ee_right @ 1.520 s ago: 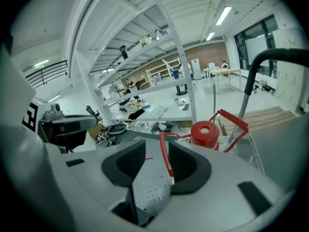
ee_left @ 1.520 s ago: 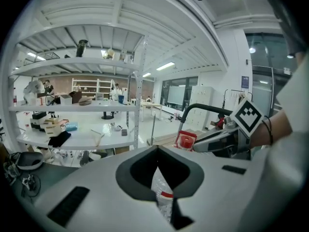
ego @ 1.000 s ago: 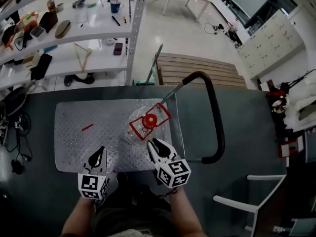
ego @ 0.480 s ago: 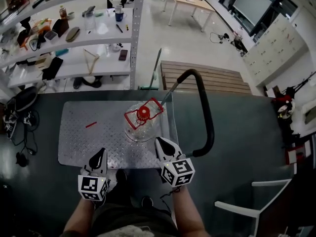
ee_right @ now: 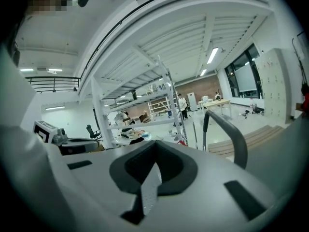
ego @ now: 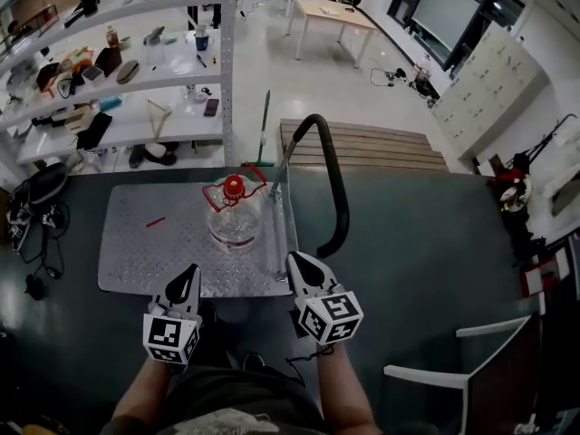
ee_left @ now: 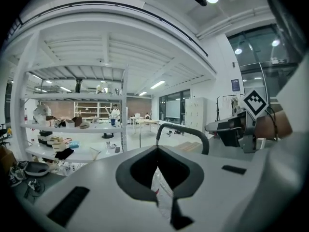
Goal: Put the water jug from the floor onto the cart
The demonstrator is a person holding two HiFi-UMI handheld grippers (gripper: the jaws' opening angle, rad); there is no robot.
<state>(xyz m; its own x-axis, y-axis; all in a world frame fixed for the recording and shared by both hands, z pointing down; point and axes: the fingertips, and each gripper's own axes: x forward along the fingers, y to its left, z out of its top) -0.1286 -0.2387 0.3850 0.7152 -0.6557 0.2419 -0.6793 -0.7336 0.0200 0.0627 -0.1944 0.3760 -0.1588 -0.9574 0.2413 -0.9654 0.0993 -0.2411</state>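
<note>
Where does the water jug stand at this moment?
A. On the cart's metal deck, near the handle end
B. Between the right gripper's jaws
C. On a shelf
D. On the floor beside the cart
A: the head view shows the water jug standing on the cart deck, close to the black handle.

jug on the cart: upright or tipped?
Upright. The clear plastic water jug stands on the grey diamond-plate cart, red cap on top.
</note>
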